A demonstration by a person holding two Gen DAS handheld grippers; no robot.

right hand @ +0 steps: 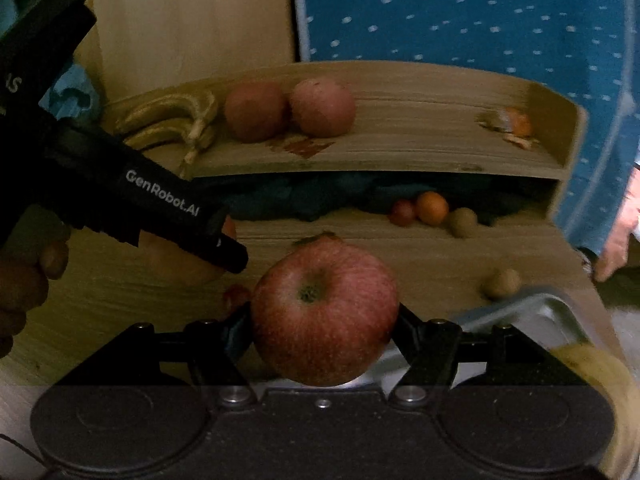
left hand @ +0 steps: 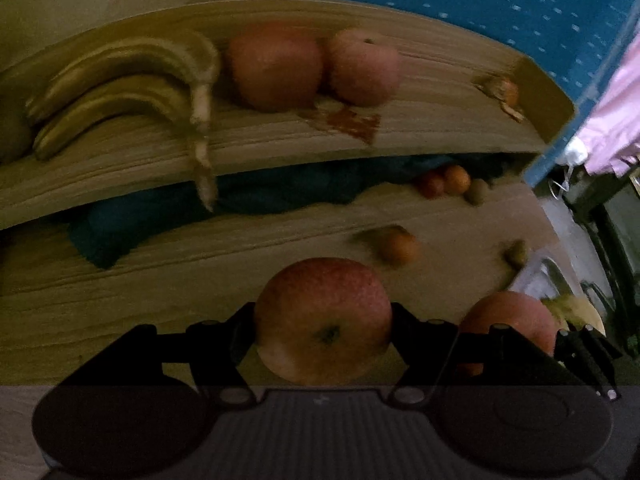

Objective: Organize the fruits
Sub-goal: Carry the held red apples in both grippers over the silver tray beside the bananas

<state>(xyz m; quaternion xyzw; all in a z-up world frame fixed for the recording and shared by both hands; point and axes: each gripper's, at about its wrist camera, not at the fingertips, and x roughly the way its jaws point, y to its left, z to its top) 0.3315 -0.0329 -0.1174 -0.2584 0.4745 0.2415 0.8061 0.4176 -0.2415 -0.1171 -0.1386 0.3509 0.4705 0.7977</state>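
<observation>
My left gripper (left hand: 323, 334) is shut on a red apple (left hand: 320, 300), held just above the wooden table. My right gripper (right hand: 324, 322) is shut on a second red apple (right hand: 320, 344), stem end facing the camera. In the left wrist view that second apple (left hand: 514, 320) hangs to the right. The right wrist view shows the black left gripper body (right hand: 160, 200) on the left, its apple mostly hidden behind it. Ahead, a raised wooden shelf (left hand: 420, 140) carries bananas (left hand: 120, 80), two apples (left hand: 276, 66) and a partly peeled orange (left hand: 508, 92).
Under the shelf lie a dark cloth (left hand: 260, 192), small oranges (right hand: 430, 208) and a kiwi (right hand: 462, 222). Another orange (left hand: 400, 246) and kiwi (right hand: 502, 282) sit loose on the table. A metal tray (right hand: 532, 304) and a banana (right hand: 600, 372) are at the right. A blue dotted cloth (right hand: 480, 20) hangs behind.
</observation>
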